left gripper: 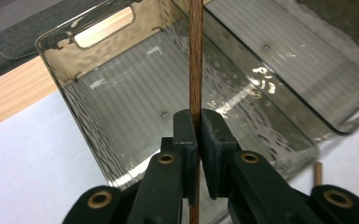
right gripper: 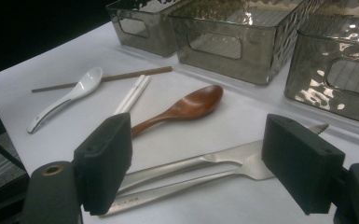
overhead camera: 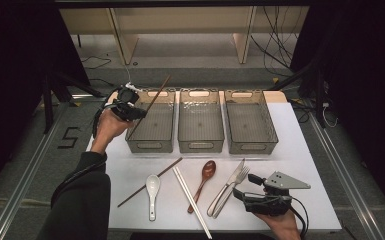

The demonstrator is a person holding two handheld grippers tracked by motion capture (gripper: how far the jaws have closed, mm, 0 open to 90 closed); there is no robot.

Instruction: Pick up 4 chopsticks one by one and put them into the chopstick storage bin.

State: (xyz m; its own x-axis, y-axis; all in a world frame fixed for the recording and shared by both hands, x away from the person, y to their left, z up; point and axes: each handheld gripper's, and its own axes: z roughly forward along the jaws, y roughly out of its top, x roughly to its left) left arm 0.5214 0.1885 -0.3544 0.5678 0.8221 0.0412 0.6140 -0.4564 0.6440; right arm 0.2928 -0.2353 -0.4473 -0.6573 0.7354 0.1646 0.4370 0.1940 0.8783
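My left gripper [overhead camera: 139, 114] is shut on a brown wooden chopstick [overhead camera: 151, 104], held slanted over the left grey bin [overhead camera: 151, 144]; in the left gripper view the chopstick [left gripper: 196, 60] runs upright between the pads [left gripper: 184, 135] above that bin [left gripper: 116, 116]. My right gripper [overhead camera: 244, 187] rests open near the table's front right, jaws wide apart beside a metal knife and fork [overhead camera: 228, 187]. In the right gripper view the fork and knife [right gripper: 191, 172] lie between and below the open jaws.
On the white table [overhead camera: 305, 165] lie a second brown chopstick [overhead camera: 150, 182], a white ceramic spoon [overhead camera: 152, 192], a pair of white chopsticks [overhead camera: 192, 200] and a wooden spoon [overhead camera: 203, 182]. A middle bin [overhead camera: 200, 145] and a right bin [overhead camera: 252, 146] stand beside the left one.
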